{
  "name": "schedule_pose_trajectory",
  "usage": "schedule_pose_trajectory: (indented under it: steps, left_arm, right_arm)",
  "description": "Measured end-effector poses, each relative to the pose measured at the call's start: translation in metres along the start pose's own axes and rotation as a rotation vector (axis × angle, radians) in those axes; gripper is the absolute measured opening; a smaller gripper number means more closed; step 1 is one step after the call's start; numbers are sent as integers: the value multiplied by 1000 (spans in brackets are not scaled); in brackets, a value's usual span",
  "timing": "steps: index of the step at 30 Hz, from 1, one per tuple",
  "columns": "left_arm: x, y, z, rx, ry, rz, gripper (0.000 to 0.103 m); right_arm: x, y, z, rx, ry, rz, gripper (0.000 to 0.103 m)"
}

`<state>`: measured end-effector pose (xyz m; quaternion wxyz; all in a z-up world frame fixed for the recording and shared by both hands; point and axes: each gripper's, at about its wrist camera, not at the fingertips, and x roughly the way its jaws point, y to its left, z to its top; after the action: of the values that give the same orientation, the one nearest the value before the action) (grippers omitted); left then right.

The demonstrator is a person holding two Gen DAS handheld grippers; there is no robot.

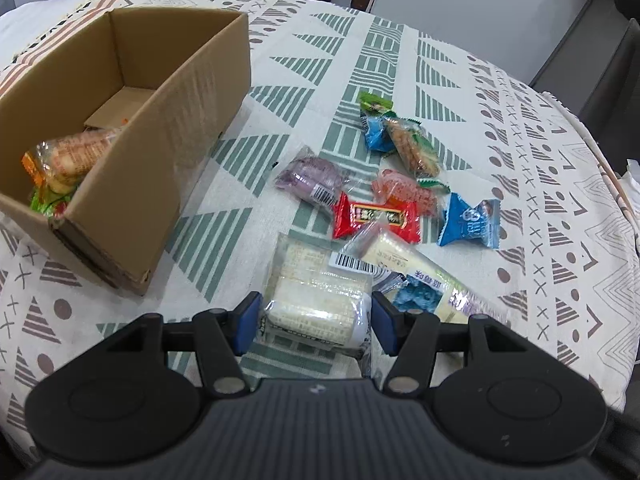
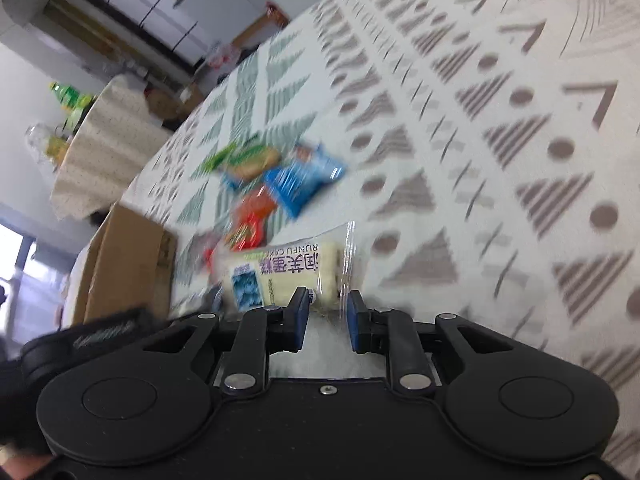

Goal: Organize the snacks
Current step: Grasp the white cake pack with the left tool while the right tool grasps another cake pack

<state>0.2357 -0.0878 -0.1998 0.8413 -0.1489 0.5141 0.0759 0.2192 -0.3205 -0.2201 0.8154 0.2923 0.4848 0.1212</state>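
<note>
On the patterned tablecloth (image 1: pixel 400 40) beside the cardboard box (image 1: pixel 192 128), left gripper (image 1: pixel 314 326) clamps a clear-wrapped pale ridged cake (image 1: pixel 316 304), right gripper (image 2: pixel 328 320) stands narrowly parted around the crinkly clear end of a cream cake packet (image 2: pixel 280 276), pads not visibly pressing

Brown cardboard box (image 1: pixel 160 120); green-and-grey triangle-patterned tablecloth (image 1: pixel 500 120)
</note>
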Motion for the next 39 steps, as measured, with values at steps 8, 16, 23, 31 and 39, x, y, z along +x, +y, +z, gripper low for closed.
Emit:
schedule_pose_trajectory:
  steps: [8,16,23,31,39]
  left_arm:
    - [4,12,-4,-33,20,3,57]
    - [2,17,-3,-55,20,-4,57]
    - [7,20,-2,-74,33,3,57]
    - [8,21,-2,-76,36,2,57]
    - [2,25,-3,-90,36,14,57]
  right_arm:
    - [-9,26,-20,-101,42,30,39]
    - [-4,30,-9,-162,-48,-39,62]
    - [1,31,3,-164,-135,6,66]
    - [0,40,11,-211,-238,67,72]
    - [25,43,6,-253,-111,18,76]
